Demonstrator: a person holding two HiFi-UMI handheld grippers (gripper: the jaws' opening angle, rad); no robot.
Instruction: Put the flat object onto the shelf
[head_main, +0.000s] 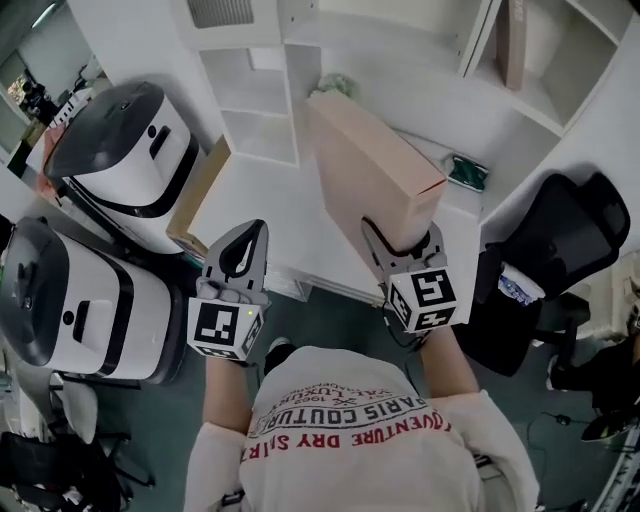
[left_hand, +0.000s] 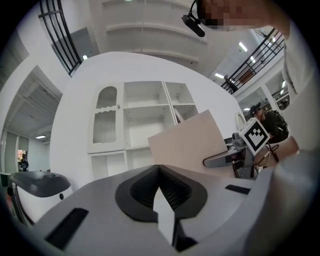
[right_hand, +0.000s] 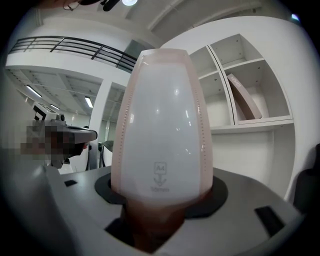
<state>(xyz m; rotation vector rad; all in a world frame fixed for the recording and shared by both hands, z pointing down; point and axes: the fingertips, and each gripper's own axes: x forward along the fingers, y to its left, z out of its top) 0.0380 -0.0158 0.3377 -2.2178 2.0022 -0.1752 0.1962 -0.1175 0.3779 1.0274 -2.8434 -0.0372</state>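
Note:
The flat object is a pale pink A4 file box (head_main: 370, 170), held on edge with its far end over the low white shelf unit (head_main: 300, 240). My right gripper (head_main: 405, 240) is shut on its near end; in the right gripper view the box's white spine (right_hand: 162, 120) fills the space between the jaws. My left gripper (head_main: 252, 232) hovers to the left of the box, shut and holding nothing. In the left gripper view its jaws (left_hand: 159, 170) meet, with the box (left_hand: 192, 140) and the right gripper (left_hand: 235, 155) beyond to the right.
White open shelf compartments (head_main: 250, 120) rise ahead, and another pink flat box (right_hand: 245, 97) leans in one at the upper right. Two rounded white-and-black machines (head_main: 130, 150) (head_main: 70, 300) stand at the left. A brown board (head_main: 200, 195) leans by them. A black office chair (head_main: 560, 250) is at the right.

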